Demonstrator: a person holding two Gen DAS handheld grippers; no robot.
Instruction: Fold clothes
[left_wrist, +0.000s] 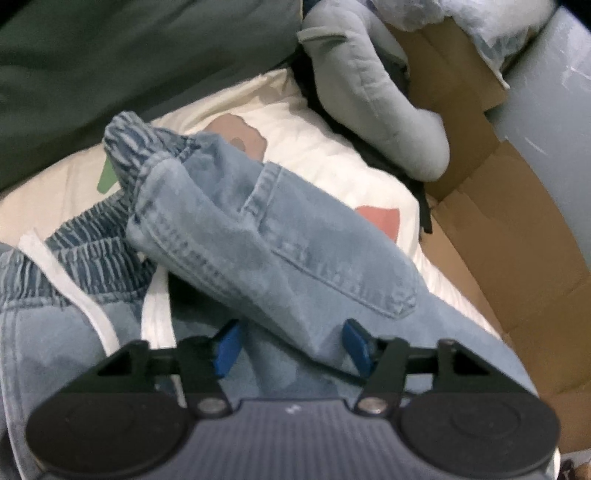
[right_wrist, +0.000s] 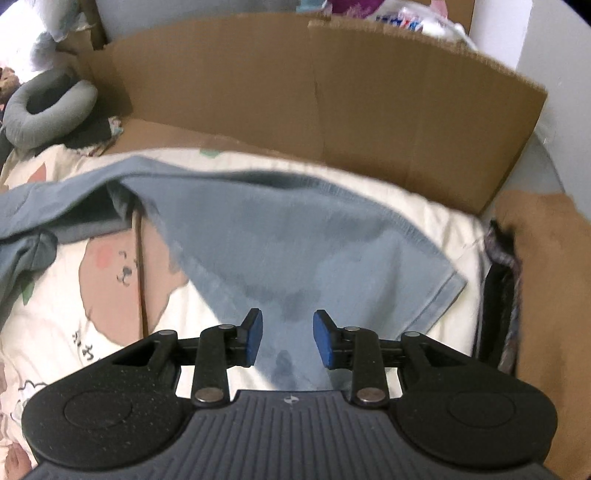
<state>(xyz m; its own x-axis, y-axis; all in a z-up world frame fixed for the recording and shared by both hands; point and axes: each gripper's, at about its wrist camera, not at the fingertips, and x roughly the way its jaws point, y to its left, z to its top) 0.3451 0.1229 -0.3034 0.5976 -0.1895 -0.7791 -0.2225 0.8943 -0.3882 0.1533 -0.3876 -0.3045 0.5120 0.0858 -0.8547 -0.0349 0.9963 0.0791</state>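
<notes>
Left wrist view alone showed the waist end of the jeans (left_wrist: 258, 236): light washed denim, ribbed elastic waistband (left_wrist: 92, 258) in darker blue stripes, a stitched patch pocket (left_wrist: 325, 251), and white drawstring (left_wrist: 74, 284) strips lying flat. A bunched fold of denim rose between the blue pads of the left tongs (left_wrist: 291, 347), which stood spread, pads either side of the fold; contact on the pads couldn't be judged. Also only here: a pale grey plush toy (left_wrist: 373, 92), soft and tubular, and dark green fabric (left_wrist: 110, 66) at top left. Right wrist view showed what looked like the leg end of the jeans (right_wrist: 295, 236), smooth, flat, with a stitched hem at the corner, lying on the cream bedsheet (right_wrist: 424, 221) printed with brown bear cartoons. Right tongs (right_wrist: 288, 341) were parted, hovering over the cloth, pads clear of it, gripping nothing. Stiff brown cardboard (right_wrist: 332, 92) walled the far edge; a grey U-shaped neck pillow (right_wrist: 48, 107) sat at upper left.
</notes>
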